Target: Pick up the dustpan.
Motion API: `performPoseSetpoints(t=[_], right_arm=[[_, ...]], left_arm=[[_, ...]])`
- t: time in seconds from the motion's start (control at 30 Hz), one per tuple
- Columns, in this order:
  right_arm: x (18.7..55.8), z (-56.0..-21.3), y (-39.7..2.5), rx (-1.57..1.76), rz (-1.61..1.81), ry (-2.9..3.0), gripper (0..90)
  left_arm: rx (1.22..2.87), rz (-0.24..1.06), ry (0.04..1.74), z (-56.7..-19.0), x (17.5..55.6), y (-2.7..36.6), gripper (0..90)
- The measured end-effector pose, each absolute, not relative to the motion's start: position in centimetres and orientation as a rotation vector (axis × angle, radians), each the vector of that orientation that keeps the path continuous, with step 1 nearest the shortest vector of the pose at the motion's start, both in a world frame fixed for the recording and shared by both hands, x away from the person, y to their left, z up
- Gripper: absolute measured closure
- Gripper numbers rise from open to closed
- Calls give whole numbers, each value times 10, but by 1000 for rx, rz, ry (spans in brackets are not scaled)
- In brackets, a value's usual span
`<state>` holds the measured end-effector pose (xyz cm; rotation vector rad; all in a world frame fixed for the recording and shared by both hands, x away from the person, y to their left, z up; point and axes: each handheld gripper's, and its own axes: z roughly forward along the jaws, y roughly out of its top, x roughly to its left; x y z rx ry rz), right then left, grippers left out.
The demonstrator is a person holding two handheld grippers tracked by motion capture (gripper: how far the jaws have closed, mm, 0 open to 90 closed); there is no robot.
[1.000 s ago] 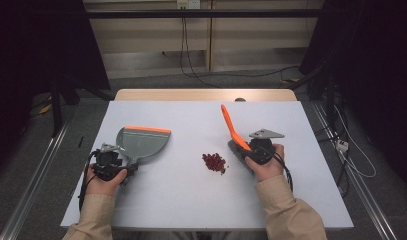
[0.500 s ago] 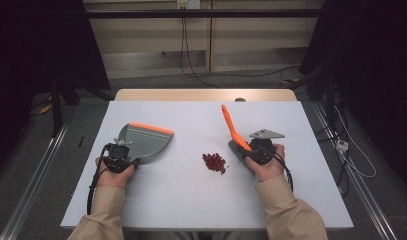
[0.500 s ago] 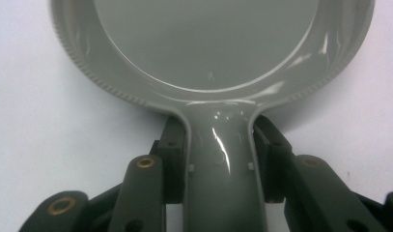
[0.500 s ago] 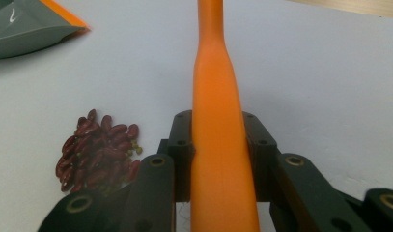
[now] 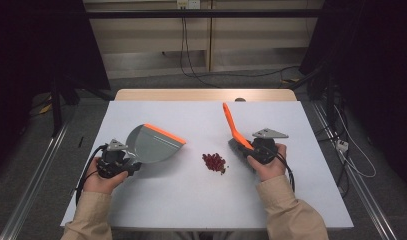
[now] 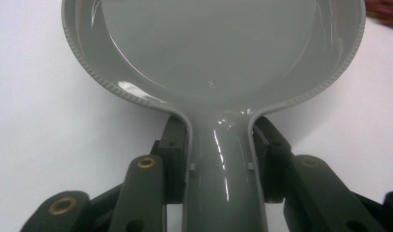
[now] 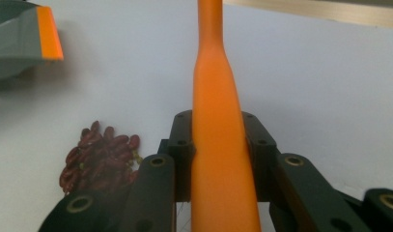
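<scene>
My left gripper [image 5: 122,161] clamps the grey dustpan [image 5: 152,145] by its handle; its pan holds nothing, orange lip toward the red beans [image 5: 214,162] piled mid-table. My right gripper [image 5: 255,149] grips the orange brush [image 5: 233,125], just beside the beans.

Glossy grey plastic dustpan [image 6: 213,53] gleams smooth, ribbed along its rim; the orange plastic brush handle [image 7: 218,145] looks matt; white surface [image 5: 191,200] matt.

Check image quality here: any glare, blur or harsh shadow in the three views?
High view: even light on the table, dark surroundings, beans sharp. Left gripper view: bright glare streaks on the glossy dustpan; the near jaws look soft. Right gripper view: brush handle slightly blurred up close; the dustpan casts a soft shadow.
</scene>
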<state>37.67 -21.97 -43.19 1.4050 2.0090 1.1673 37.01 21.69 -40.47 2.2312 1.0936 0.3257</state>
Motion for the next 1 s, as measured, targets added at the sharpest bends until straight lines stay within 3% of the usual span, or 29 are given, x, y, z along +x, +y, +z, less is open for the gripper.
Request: performPoseSetpoints(t=[0.2, 0.43, 0.6, 0.73, 1.0], right_arm=[[379, -429, -218, 1383, 1180, 1962, 711], [387, -435, -213, 1362, 1166, 1977, 710], [385, -437, -211, 1360, 1142, 2007, 700], [383, -432, -210, 1359, 1117, 2035, 606], [380, -422, -209, 1361, 996, 2112, 624]], left_arm=[[2306, 218, 894, -408, 353, 192, 633], [2390, 192, 745, -414, 341, 168, 633], [2429, 160, 703, -418, 337, 161, 632], [2448, 172, 687, -421, 335, 159, 632], [2474, 132, 631, -421, 334, 159, 631]])
